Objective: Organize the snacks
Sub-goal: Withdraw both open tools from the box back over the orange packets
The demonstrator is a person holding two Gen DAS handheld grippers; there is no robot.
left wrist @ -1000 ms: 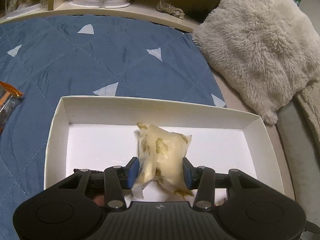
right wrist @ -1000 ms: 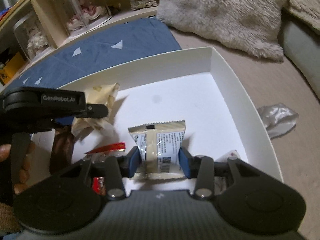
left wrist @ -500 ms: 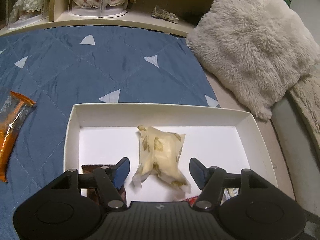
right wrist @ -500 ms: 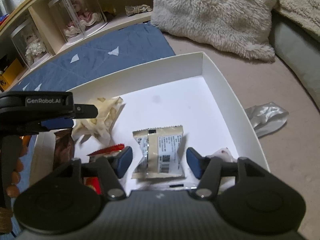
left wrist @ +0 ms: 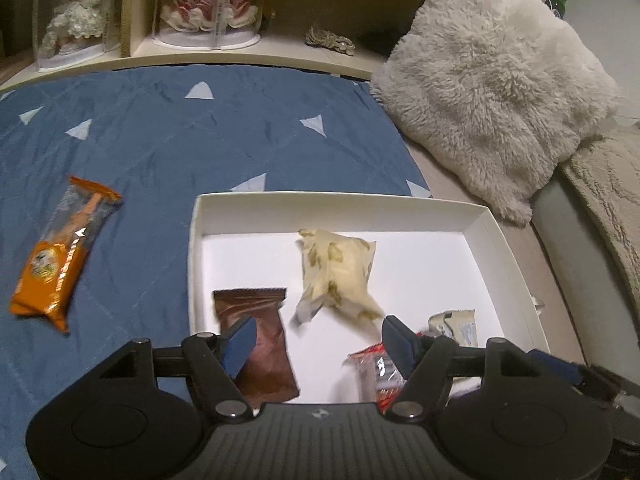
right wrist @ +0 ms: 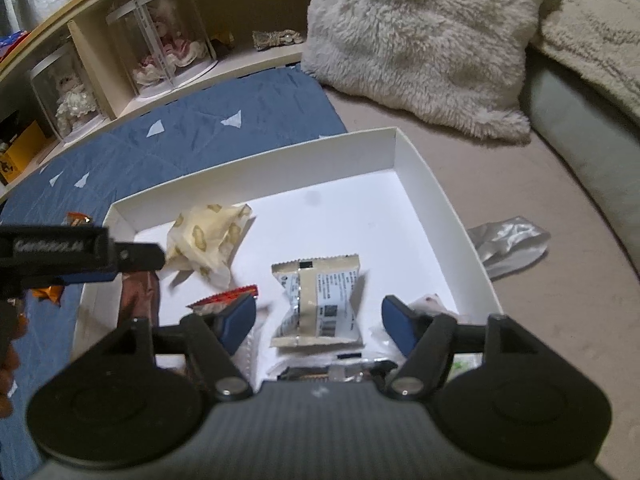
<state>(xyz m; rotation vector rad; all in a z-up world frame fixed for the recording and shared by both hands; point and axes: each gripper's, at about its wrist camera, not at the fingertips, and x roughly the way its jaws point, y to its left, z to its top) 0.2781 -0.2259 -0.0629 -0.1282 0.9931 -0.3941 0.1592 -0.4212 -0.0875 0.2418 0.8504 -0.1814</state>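
The blue quilt [left wrist: 168,152] spread across the bed was the widest thing before me, with a shaggy cream pillow [left wrist: 496,80] at two o'clock of it. On the quilt's near edge sat the white box [left wrist: 340,202], open-topped.

Inside the box, the pale peanut-print packet [left wrist: 340,276] lay on the floor of the box, at twelve o'clock from my left claw [left wrist: 320,344] and clear of both pads. That claw's jaws had just been opening and stood wide apart with nothing pressed between them. A brown packet [left wrist: 260,344] lay flat at ten o'clock under its left pad, and a red-and-white packet [left wrist: 374,368] at four o'clock by its right pad. Outside the box, an orange packet [left wrist: 60,256] rested on the quilt at nine o'clock, well apart from the rest.

My right claw [right wrist: 318,322] also had its jaws just opened, spread wide and gripping nothing. The cream-and-white packet with the barcode [right wrist: 320,304] lay flat on the box floor between the pads, touching neither as far as I could tell. A crumpled silvery wrapper [right wrist: 508,244] lay outside the box wall [right wrist: 436,204] at two o'clock.

Both claws pointed steeply downward into the box from its near side, my left one showing side-on at nine o'clock in the right wrist view.
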